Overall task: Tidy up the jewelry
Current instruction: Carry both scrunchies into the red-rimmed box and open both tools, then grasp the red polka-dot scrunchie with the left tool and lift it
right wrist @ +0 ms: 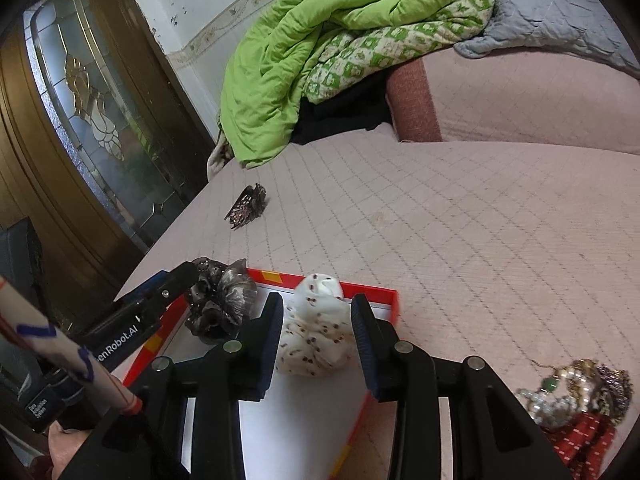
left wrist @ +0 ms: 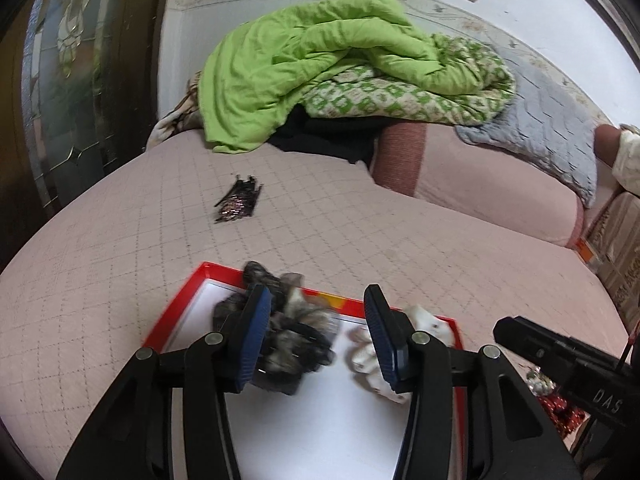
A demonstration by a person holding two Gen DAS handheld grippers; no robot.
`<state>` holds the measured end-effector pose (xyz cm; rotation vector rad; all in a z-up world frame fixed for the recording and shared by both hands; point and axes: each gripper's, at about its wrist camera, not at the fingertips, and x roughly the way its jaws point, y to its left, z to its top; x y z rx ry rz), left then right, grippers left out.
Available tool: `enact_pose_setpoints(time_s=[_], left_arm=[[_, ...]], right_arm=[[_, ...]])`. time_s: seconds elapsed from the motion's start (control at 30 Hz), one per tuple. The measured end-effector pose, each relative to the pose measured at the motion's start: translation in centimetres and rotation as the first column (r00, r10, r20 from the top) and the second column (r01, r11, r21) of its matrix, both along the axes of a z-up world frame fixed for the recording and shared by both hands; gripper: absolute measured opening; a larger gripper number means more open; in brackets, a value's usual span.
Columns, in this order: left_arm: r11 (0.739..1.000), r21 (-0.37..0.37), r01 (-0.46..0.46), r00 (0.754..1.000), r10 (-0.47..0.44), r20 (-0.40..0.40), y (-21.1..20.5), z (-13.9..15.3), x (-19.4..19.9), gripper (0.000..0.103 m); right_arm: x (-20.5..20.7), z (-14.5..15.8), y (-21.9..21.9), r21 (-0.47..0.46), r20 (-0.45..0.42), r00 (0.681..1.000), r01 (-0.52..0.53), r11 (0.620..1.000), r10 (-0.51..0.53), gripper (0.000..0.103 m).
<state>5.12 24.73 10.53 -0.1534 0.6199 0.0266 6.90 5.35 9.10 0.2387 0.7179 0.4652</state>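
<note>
Both the left gripper [left wrist: 316, 336] and right gripper [right wrist: 316, 332] hang wide open and empty over the red tray [right wrist: 372, 290], seemingly after sorting the dark scrunchie [left wrist: 280, 332] and white scrunchie [right wrist: 316, 336], while the hair clip [left wrist: 239, 201] waits at 11 o'clock.

the red-rimmed tray [left wrist: 188, 292] [right wrist: 374, 292] is viewed closely from above by both wrist cameras, faced toward the green blanket [left wrist: 304, 68] [right wrist: 320, 40] beyond; both things are shared by the 2 views.
</note>
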Motion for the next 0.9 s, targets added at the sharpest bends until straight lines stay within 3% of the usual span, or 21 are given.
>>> enact_pose_setpoints(time_s=[0.27, 0.4, 0.47, 0.6, 0.7, 0.77, 0.9], left_arm=[[0.988, 0.019, 0.151, 0.989, -0.151, -0.006, -5.8, 0.4, -2.0, 0.047], [0.962, 0.008, 0.272, 0.961, -0.271, -0.054, -10.2, -0.3, -3.0, 0.049], [0.943, -0.018, 0.333, 0.939, -0.333, -0.083, -12.5, -0.9, -3.6, 0.049], [0.883, -0.083, 0.462, 0.868, -0.470, -0.160, -17.7, -2.8, -4.7, 0.049], [0.834, -0.194, 0.516, 0.807, -0.550, -0.217, -20.4, -4.8, -4.6, 0.049], [0.824, -0.236, 0.514, 0.785, -0.564, -0.258, -21.7, -6.3, -4.2, 0.049], [0.829, -0.265, 0.493, 0.771, -0.557, -0.309, -23.4, -8.7, -3.6, 0.049]], right_arm=[[-2.4, 1.2, -7.2, 0.010, 0.011, 0.996, 0.094, 0.996, -0.094, 0.038], [-4.0, 1.3, -12.8, 0.028, -0.012, 0.985, 0.174, 0.984, -0.174, 0.038], [-4.6, 1.3, -15.3, 0.031, -0.024, 0.976, 0.215, 0.976, -0.215, 0.038], [-6.0, 1.3, -20.0, 0.063, -0.052, 0.953, 0.303, 0.951, -0.300, 0.038], [-6.6, 1.4, -22.4, 0.097, -0.064, 0.937, 0.349, 0.932, -0.344, 0.038], [-6.8, 1.4, -23.4, 0.113, -0.073, 0.931, 0.364, 0.924, -0.358, 0.038], [-6.8, 1.1, -25.0, 0.127, -0.095, 0.922, 0.385, 0.914, -0.375, 0.038]])
